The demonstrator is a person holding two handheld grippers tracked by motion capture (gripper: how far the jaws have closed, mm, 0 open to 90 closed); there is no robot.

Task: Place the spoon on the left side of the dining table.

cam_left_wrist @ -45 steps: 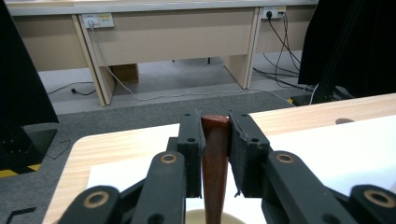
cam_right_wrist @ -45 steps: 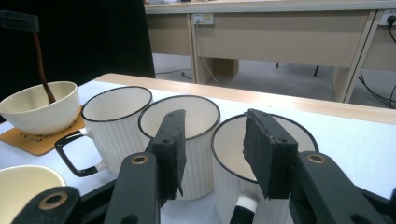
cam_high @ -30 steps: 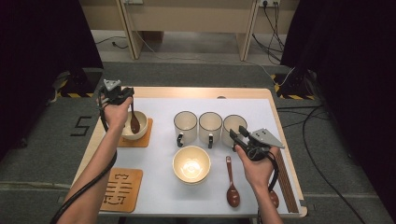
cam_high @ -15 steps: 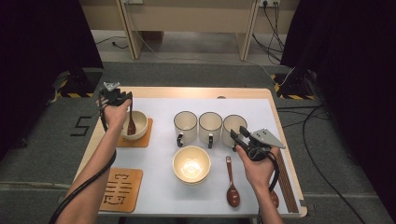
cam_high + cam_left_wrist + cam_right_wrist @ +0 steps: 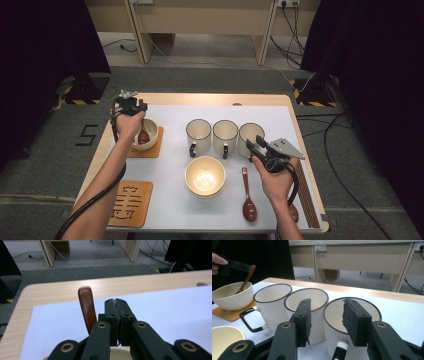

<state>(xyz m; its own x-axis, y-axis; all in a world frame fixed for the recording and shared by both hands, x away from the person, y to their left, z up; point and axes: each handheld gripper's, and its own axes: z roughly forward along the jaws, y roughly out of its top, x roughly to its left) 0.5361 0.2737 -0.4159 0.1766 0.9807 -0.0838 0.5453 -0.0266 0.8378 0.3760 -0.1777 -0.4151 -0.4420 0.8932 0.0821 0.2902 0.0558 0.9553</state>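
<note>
As we look down from the high view, the left gripper [image 5: 131, 106] sits over the small bowl [image 5: 146, 135] on its orange coaster [image 5: 148, 149] at the left of the desk [image 5: 210, 99], and the brown spoon [image 5: 143, 136] now rests in that bowl with its handle leaning up toward our left hand [image 5: 128, 125]; a second ago the spoon hung lifted above the bowl, so we judge the placing done. Our right gripper [image 5: 257, 148] hovers just in front of the rightmost of three mugs [image 5: 249, 136], with a larger bowl [image 5: 205, 175] and another spoon [image 5: 248, 204] nearer us. Through the left gripper view, the jaws have just been closing and now stand pressed together with nothing between them, the spoon handle [image 5: 87, 306] standing free just beside them, let go. Through the right gripper view, the jaws stand spread, framing the near mug's [image 5: 352, 315] rim without touching it, so we judge the next grasp to be that mug, not yet taken
</note>
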